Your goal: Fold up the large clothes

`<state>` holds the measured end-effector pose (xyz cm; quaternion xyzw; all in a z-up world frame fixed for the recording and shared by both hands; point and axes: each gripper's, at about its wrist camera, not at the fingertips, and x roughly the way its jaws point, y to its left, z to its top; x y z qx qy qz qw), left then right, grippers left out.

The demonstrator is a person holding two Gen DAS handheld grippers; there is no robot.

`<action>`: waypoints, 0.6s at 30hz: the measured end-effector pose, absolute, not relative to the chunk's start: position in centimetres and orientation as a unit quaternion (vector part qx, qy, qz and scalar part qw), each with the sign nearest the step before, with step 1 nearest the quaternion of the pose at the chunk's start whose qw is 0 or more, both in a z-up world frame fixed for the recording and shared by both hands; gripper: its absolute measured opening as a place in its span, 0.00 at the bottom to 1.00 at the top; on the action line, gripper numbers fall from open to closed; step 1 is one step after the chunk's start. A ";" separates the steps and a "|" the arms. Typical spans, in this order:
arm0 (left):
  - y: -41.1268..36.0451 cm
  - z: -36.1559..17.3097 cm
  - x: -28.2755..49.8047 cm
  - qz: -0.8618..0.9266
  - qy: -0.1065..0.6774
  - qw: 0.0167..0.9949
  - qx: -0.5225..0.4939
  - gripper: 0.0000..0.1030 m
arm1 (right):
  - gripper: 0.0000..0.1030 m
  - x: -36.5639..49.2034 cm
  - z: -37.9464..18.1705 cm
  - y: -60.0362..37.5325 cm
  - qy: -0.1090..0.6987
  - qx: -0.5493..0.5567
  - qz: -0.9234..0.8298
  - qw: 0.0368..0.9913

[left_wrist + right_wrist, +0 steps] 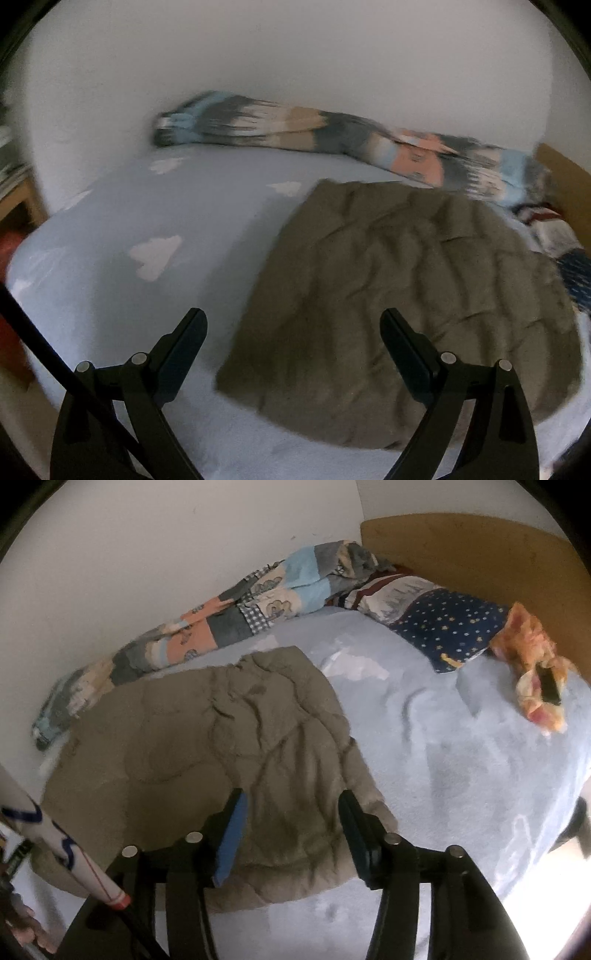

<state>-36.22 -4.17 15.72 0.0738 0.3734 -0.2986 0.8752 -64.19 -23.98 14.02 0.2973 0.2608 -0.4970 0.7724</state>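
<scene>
We see bare bed sheet left of the garment; the rolled blanket blocks the wall side.

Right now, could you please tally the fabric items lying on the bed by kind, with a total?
Brown garment: 1
Patchwork blanket: 1
Pillow: 1
Orange cloth: 1
Total: 4
</scene>
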 end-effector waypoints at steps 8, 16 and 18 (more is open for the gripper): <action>-9.6 18.3 -25.8 -0.359 0.479 0.799 0.066 0.91 | 0.71 -61.6 17.2 -32.6 0.256 0.359 -0.427 0.789; -12.7 16.0 -16.3 -0.364 0.546 0.754 0.014 0.91 | 0.76 -60.9 16.2 -43.2 0.297 0.370 -0.405 0.782; -14.2 15.1 -15.8 -0.375 0.549 0.747 0.013 0.91 | 0.76 -60.9 14.9 -45.2 0.302 0.381 -0.395 0.779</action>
